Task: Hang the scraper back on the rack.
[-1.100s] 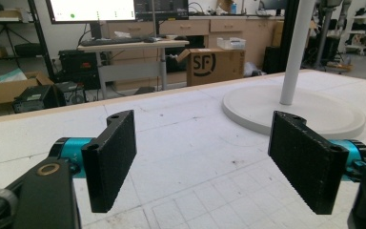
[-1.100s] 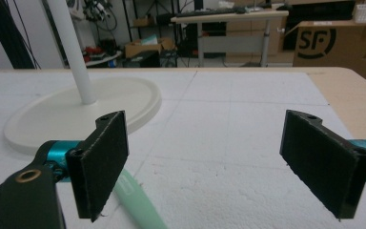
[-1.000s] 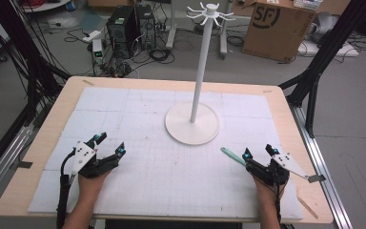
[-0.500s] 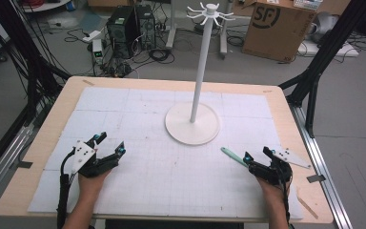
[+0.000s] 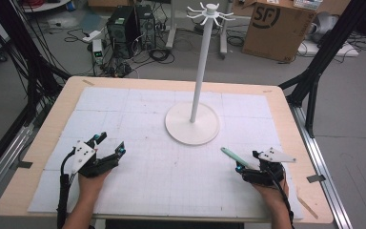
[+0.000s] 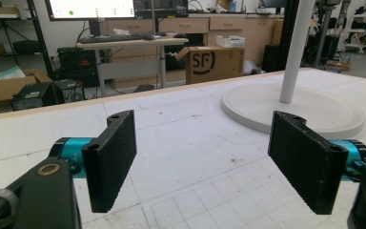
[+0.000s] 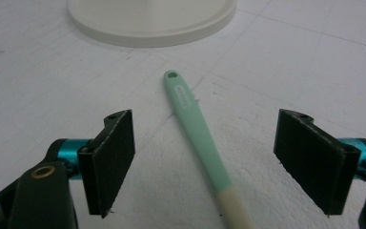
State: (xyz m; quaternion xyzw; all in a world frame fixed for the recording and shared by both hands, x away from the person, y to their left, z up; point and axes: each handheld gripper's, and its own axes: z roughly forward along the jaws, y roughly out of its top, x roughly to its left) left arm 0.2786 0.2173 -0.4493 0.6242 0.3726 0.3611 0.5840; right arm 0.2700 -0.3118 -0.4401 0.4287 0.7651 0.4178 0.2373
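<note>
A mint-green utensil handle (image 7: 193, 114) with a cream lower end lies flat on the white mat, its hole end towards the stand. It also shows as a thin green strip (image 5: 231, 155) at the right of the high view. My right gripper (image 5: 248, 162) straddles its near end, open. Its jaws have just been closing a little. The handle lies between them, clear of both pads (image 7: 114, 157). My left gripper (image 5: 110, 142) rests open on the mat at the near left, with nothing between its pads (image 6: 112, 157).
A white stand with a round base (image 5: 192, 123) and a tall pole (image 5: 201, 67) topped by hooks rises at the table's middle. Its base (image 6: 305, 109) is ahead and to the right of the left gripper. A gridded white mat (image 5: 138, 109) covers the wooden table.
My right gripper has shifted slightly and tipped down over the near end of the green handle. The handle and the left gripper have stayed put.
</note>
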